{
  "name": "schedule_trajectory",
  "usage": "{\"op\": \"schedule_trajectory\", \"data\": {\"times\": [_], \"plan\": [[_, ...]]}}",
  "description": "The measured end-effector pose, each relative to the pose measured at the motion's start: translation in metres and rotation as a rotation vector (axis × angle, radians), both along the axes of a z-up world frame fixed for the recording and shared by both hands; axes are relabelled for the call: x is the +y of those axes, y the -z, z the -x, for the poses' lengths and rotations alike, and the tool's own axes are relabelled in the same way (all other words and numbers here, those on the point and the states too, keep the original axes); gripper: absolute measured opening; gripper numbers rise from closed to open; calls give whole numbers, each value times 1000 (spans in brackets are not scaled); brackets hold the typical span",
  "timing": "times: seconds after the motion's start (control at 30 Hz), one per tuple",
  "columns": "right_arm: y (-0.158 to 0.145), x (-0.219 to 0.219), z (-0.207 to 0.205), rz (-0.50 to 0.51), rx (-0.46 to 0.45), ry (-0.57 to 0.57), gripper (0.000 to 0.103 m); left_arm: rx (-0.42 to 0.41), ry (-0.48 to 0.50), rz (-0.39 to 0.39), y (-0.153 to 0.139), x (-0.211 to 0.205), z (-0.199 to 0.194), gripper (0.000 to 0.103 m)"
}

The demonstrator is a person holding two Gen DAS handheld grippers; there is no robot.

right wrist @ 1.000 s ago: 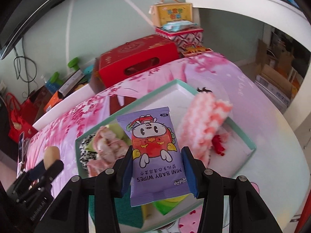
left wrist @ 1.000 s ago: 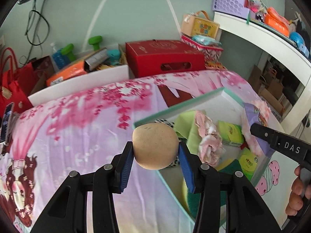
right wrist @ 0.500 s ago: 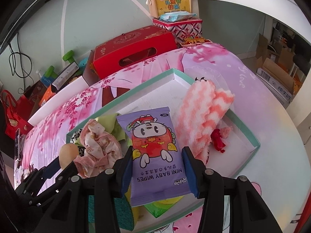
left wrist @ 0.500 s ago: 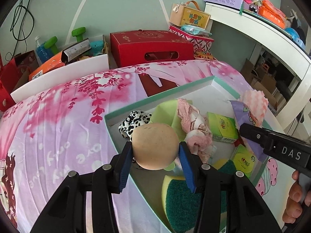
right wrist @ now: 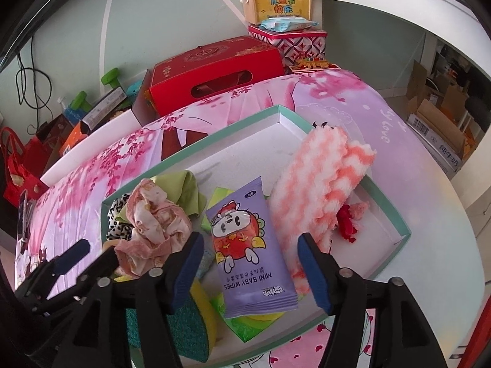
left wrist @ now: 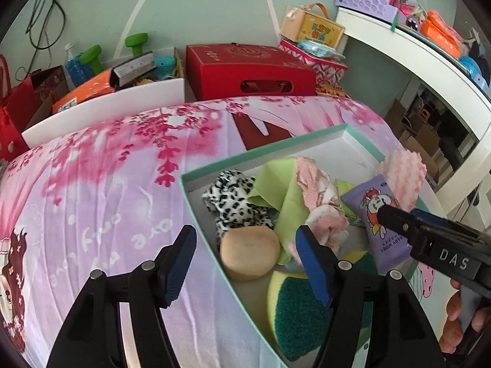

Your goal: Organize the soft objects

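A teal-rimmed white box [left wrist: 264, 152] [right wrist: 389, 205] lies on the pink bed cover. My left gripper [left wrist: 245, 262] is open; the tan round sponge [left wrist: 250, 253] lies free in the box's near-left corner between its fingers. My right gripper [right wrist: 250, 268] is open; the purple baby wipes pack [right wrist: 250, 251] [left wrist: 379, 214] lies in the box between its fingers. The box also holds a leopard-print cloth [left wrist: 234, 205], green cloth [left wrist: 282, 193], pink floral cloth [right wrist: 153, 214], pink-white fluffy towel [right wrist: 319, 190] and a green-yellow scouring sponge [left wrist: 294, 309].
A red gift box [left wrist: 250, 70] and a white bin of clutter [left wrist: 107, 98] stand behind the bed. A white shelf [left wrist: 414, 49] runs along the right. The bed cover [left wrist: 92, 199] stretches left of the box. A red bag [left wrist: 12, 116] stands far left.
Both grippers opened. The left let go of the tan sponge, which now lies in the box corner. The right let go of the wipes pack, which now lies in the box.
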State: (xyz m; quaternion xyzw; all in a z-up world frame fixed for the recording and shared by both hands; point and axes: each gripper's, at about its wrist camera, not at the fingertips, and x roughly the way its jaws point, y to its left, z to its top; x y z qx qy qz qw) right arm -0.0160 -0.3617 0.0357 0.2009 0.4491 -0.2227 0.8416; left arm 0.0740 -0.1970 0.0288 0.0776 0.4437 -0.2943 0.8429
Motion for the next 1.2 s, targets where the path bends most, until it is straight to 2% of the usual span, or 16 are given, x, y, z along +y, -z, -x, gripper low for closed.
{"op": "schedule_trajectory", "data": {"times": [0.1,0.17,0.23,0.3,0.37,0.5,0.7,1.03,1.2], "plan": [[-1,2,-1,13,7,-10,79,-9,-31,-3,-6,8,-3,71],[-1,4,-1,20,10,-16,89,-23,-55,-12,-9,14,-4,82],[-1,6,-2,28,15,-27,100,-40,-87,-12,-12,22,-7,84],[-2,8,-4,40,18,-39,103,-45,-115,-11,-13,29,-11,85],[-2,10,-4,40,16,-47,103,-51,-155,-22,-12,36,-15,101],[-2,12,-4,34,7,-52,103,-39,-211,-46,-8,48,-21,102],[-1,14,-6,46,22,-63,103,-24,-260,-37,-8,60,-24,102],[-11,30,-7,79,26,-102,103,-46,-327,-61,-21,85,-11,102],[-17,50,-5,92,21,-149,103,-60,-379,-116,-22,106,0,102]]}}
